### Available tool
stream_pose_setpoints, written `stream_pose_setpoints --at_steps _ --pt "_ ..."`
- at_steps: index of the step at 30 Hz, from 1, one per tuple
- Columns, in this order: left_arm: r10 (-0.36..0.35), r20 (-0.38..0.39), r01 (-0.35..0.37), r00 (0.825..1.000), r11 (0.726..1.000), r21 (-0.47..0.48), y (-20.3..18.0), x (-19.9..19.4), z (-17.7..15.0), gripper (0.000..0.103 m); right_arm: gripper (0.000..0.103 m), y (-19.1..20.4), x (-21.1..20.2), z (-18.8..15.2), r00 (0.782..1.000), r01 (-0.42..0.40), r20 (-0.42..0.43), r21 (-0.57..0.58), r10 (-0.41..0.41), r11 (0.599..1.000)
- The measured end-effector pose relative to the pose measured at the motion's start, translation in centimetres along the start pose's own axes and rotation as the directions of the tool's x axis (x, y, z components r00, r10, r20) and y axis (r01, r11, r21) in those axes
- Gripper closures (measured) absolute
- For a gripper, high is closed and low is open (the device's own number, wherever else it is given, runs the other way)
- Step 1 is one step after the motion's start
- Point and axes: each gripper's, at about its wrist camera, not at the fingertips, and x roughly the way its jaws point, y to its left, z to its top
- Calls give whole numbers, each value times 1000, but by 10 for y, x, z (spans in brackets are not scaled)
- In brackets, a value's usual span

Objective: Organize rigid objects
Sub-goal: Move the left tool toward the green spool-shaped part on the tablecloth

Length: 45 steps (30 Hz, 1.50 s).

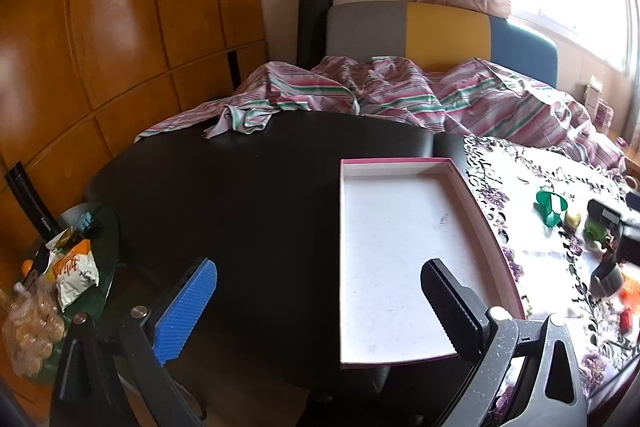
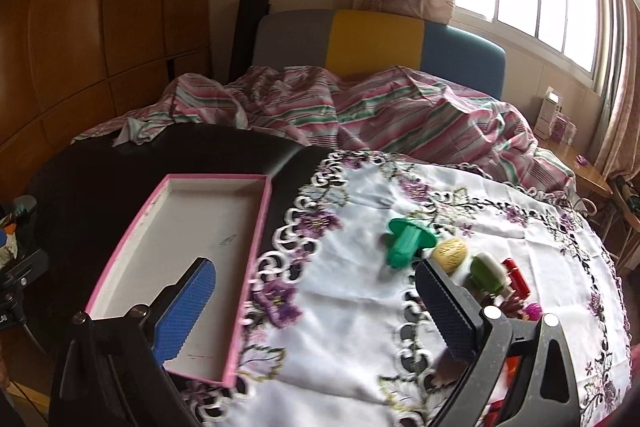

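Nothing sorted yet: the box (image 2: pixel 188 267) is lying empty.
I am holding both grippers, left (image 1: pixel 320 311) and right (image 2: pixel 316 311), wide open and empty; the toys (image 2: pixel 448 255) are waiting near the tablecloth's (image 2: pixel 352 291) right edge.

A shallow pink-rimmed cardboard tray (image 2: pixel 208 247) lies empty on the dark counter (image 1: pixel 240 187); a green plastic piece (image 2: pixel 406 241), tan ball (image 2: pixel 451 254) and red piece (image 2: pixel 518 277) sit beside it.

table (image 2: pixel 100 163) | on it: tray (image 2: pixel 256 227), cloth (image 2: pixel 352 307)
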Motion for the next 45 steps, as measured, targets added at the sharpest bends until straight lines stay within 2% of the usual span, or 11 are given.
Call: stream_pose_setpoints --at_steps 4,9,13,15,16,24,31,42,45 --pt "-40 -22 41 999 999 14 -8 5 4 0 0 -47 12 2 993 113 -16 5 -113 994" --pt "-112 -41 114 993 992 52 -30 10 13 0 0 -112 33 -3 978 205 -45 86 -202 975" --pt "-146 -42 150 988 982 115 -55 9 19 0 1 -152 46 -22 972 230 -89 195 -217 953" --pt "-168 -48 173 985 975 140 -67 10 21 0 1 -167 53 -30 968 235 -155 266 -199 935" --pt "-173 -50 178 984 973 149 -72 11 22 0 1 -173 53 -31 970 228 -158 300 -187 926" --pt "-240 -104 259 965 932 251 -126 24 28 0 1 -196 44 -33 972 228 -140 406 -187 885" --pt "-277 -120 302 953 899 319 -162 28 31 0 1 -212 39 -35 975 222 -125 482 -185 848" --pt "-321 -179 366 930 849 381 -216 46 34 0 1 -233 30 -41 980 198 -108 585 -167 787" --pt "-343 -216 401 914 837 371 -230 56 38 1 1 -236 29 -42 980 197 -108 598 -165 777"
